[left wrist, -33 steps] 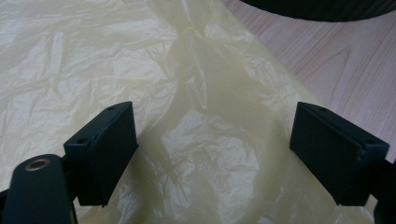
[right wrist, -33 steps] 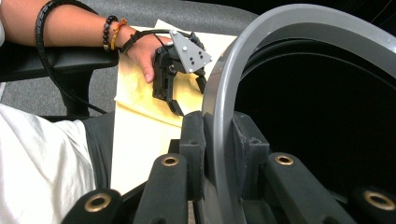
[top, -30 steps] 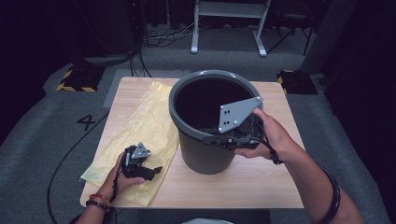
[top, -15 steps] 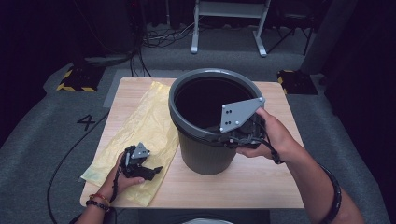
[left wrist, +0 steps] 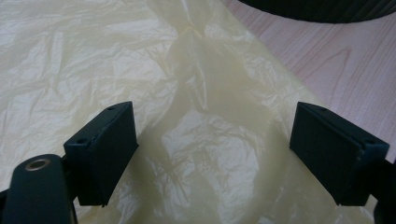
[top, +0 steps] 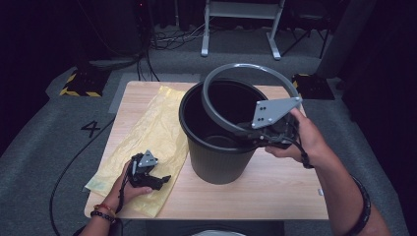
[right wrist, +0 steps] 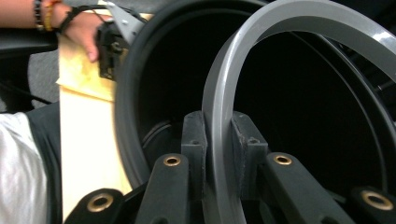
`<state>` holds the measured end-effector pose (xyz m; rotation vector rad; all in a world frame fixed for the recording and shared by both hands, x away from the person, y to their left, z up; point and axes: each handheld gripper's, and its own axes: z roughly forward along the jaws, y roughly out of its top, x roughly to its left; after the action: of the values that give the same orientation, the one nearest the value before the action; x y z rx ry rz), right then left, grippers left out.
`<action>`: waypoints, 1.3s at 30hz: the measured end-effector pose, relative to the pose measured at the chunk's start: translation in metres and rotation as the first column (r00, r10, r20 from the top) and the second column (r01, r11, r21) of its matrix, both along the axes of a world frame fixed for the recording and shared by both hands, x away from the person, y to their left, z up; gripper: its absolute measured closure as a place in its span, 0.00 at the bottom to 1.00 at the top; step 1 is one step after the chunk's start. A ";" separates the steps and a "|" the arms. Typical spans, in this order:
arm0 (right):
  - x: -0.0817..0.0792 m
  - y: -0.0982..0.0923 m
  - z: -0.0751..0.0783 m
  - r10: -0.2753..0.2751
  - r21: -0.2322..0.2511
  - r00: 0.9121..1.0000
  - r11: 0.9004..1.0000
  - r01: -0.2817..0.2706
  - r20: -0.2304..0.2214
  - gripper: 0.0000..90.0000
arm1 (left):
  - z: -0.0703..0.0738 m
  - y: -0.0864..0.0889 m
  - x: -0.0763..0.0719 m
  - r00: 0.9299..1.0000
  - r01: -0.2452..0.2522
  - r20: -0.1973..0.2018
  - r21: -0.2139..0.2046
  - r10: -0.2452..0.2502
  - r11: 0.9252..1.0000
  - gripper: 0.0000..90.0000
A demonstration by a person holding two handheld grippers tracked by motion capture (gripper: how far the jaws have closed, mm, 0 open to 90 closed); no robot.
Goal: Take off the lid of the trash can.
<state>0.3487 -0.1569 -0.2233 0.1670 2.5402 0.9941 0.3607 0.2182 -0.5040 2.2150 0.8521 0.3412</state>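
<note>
— What's the room like from where you stand?

— Dark, with grey carpet (top: 59, 147) all round; a painted "4" sits on it at about nine o'clock from the table (top: 275, 191). The table is pale wood, smooth, square-cornered. Beyond it, at twelve o'clock, there's a white metal stand (top: 241, 24) and a tangle of cables on the floor.

— And on the table?

— Biggest thing is the bin (top: 216, 157), a dark grey plastic bucket, round, finely ribbed down its outer wall, standing upright near the middle. At nine o'clock from it lies a thin yellow plastic bag (top: 147, 132), flat, crinkled and slightly glossy.

— The ring?

— A lighter grey plastic hoop (top: 231, 78), smooth and flat-banded, about as wide as the bin's mouth. It's tilted above the bin, its far edge raised toward twelve o'clock, its near edge dipping inside the rim at about four o'clock. From the right gripper view the band (right wrist: 219, 107) runs straight up between the jaws.

— So it's held?

— Yes, the right gripper (top: 258, 135) has its black jaws pinched on the hoop's band, one either side, at the bin's four o'clock edge.

— And the other one?

— The left gripper (top: 164, 178) rests on the bag at the table's seven o'clock corner, jaws spread wide, only the creased yellow film (left wrist: 205, 140) between them.
</note>
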 end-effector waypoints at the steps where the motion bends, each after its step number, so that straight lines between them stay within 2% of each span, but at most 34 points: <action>1: 0.001 -0.007 -0.001 -0.016 0.006 1.000 1.000 0.016 0.000 0.86 | 0.000 0.000 0.000 1.000 0.000 0.000 0.000 0.000 1.000 0.16; 6: 0.008 -0.040 -0.004 -0.082 0.070 0.997 0.994 0.083 -0.014 0.86 | 0.000 0.000 0.000 1.000 -0.001 -0.001 -0.002 0.001 1.000 0.16; 9: 0.011 -0.056 -0.010 -0.120 0.080 0.993 0.989 0.121 -0.017 0.86 | 0.000 0.000 0.000 1.000 0.000 -0.001 0.001 0.000 1.000 0.16; 10: 0.013 -0.061 -0.012 -0.134 0.088 0.991 0.987 0.136 -0.022 0.86 | 0.000 0.000 0.000 1.000 0.000 -0.002 0.000 0.000 1.000 0.16; 12: 0.015 -0.073 -0.013 -0.155 0.133 0.987 0.979 0.157 -0.032 0.86 | 0.000 0.000 0.000 1.000 0.000 0.000 -0.001 0.000 1.000 0.16; 15: 0.017 -0.090 -0.014 -0.192 0.155 0.981 0.969 0.193 -0.024 0.86 | 0.000 0.000 0.000 1.000 0.000 0.000 0.000 0.000 1.000 0.16; 19: 0.024 -0.111 -0.021 -0.258 0.178 0.966 0.949 0.260 -0.033 0.86 | 0.000 0.000 0.000 1.000 -0.001 -0.001 -0.002 0.001 1.000 0.16; 22: 0.030 -0.127 -0.029 -0.309 0.185 0.950 0.932 0.312 -0.046 0.86 | 0.000 0.000 0.000 1.000 -0.001 -0.001 -0.002 0.001 1.000 0.16; 26: 0.038 -0.143 -0.049 -0.361 0.178 0.930 0.913 0.367 -0.070 0.86 | 0.000 0.000 0.000 1.000 -0.001 -0.001 -0.002 0.001 1.000 0.16; 29: 0.045 -0.154 -0.066 -0.406 0.177 0.909 0.892 0.417 -0.097 0.86 | 0.000 0.000 0.000 1.000 -0.001 -0.001 -0.001 0.001 1.000 0.16; 32: 0.050 -0.160 -0.083 -0.421 0.177 0.898 0.881 0.438 -0.128 0.86 | 0.000 0.000 0.000 1.000 0.000 0.001 0.001 0.000 1.000 0.16; 36: 0.055 -0.162 -0.108 -0.444 0.152 0.884 0.873 0.464 -0.145 0.86 | 0.000 0.000 0.000 1.000 -0.001 -0.001 -0.001 0.001 1.000 0.16; 39: 0.060 -0.161 -0.129 -0.472 0.123 0.867 0.862 0.493 -0.161 0.86 | 0.000 0.000 0.000 1.000 -0.001 -0.001 -0.001 0.001 1.000 0.16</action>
<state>0.4085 -0.3180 -0.3524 0.8954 2.3345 0.9979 0.3607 0.2180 -0.5040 2.2137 0.8538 0.3399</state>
